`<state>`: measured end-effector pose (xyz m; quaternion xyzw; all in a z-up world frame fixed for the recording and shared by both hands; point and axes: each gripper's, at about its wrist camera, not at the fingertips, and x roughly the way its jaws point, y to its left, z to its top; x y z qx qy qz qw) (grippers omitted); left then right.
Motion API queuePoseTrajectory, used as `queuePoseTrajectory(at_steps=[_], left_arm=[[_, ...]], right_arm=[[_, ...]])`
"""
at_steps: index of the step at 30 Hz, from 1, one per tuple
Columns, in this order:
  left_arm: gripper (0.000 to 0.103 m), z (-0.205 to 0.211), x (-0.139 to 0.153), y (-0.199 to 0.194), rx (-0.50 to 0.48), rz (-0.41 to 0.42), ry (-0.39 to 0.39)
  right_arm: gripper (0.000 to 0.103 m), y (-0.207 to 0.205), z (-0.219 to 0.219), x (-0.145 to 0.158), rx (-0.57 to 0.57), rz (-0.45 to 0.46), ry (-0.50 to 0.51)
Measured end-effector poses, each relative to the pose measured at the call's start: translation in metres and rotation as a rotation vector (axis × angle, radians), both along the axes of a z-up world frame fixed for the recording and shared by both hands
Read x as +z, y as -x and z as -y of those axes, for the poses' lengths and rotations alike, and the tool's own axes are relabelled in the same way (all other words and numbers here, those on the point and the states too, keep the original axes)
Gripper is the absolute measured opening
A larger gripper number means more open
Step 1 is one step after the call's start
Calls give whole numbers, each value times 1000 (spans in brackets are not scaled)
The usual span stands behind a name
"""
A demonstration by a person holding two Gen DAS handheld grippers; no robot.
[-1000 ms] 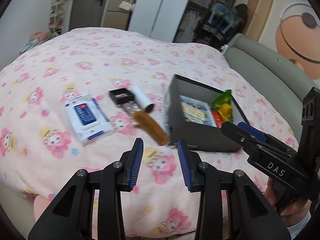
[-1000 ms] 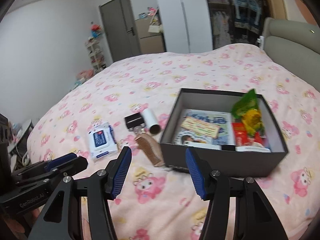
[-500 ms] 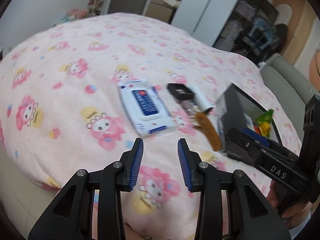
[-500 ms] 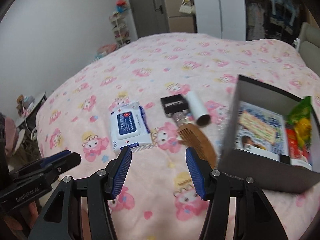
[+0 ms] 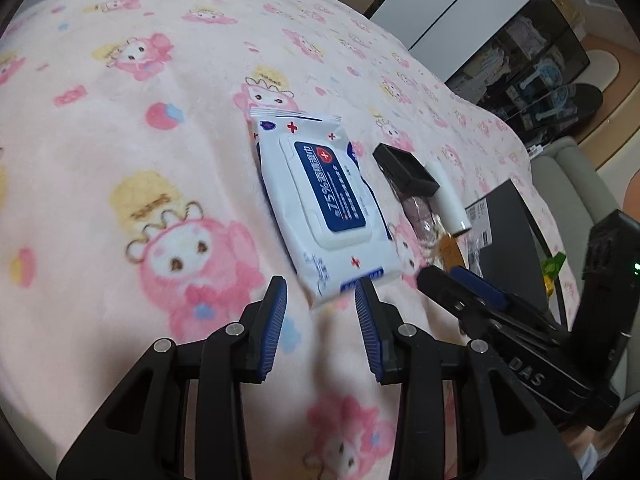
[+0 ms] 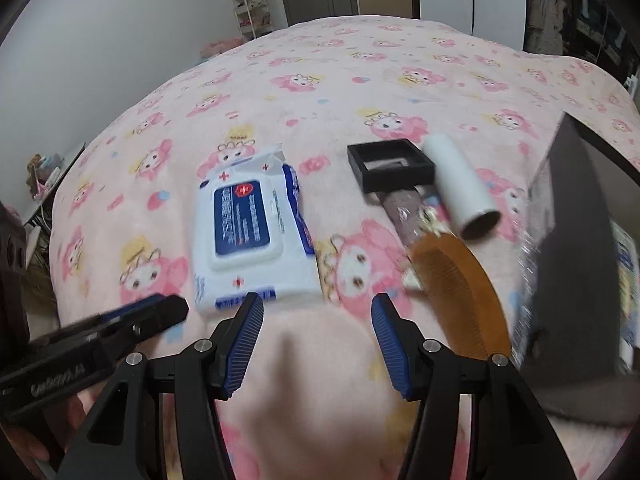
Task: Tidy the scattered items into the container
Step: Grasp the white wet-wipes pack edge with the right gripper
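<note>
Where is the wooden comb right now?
In the right wrist view the wooden comb lies on the pink blanket, between the wipes pack and the black box.

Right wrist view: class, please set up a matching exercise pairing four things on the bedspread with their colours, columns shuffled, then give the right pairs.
Things:
1. wipes pack
2. comb
3. tube
4. small square frame

Colours:
A. black
B. amber brown
C. white with a blue label
D. plain white

Pairs: 1-C, 2-B, 3-D, 4-A
</note>
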<state>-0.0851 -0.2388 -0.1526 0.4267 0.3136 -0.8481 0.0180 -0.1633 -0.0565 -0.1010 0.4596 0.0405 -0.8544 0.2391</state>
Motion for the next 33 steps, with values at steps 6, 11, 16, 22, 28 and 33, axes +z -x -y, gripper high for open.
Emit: queuePoseTrajectory(at_steps=[6,11,16,22,28,33], left_arm=[[18,0,-21,19,-27,36,-13],[15,-3,-12,11,-19,20,12],[14,-21,4,-7,-75,13,-24],[14,-84,13,-40,-206,37,-33],[14,-152,5,-47,-331,91,-81],[17,-199,7,-43,-425,105,-71]], right_arm=[[53,27,9,-37,-39,115,107],[38,23,10,-41,-12,143,174],[18,1,-16,-15,-25,113,204],[18,-57,-74,-3,-85,127,226],[18,-88,-140,-3,-187,130,198],[20,-99,-188,5,-282,106,211]])
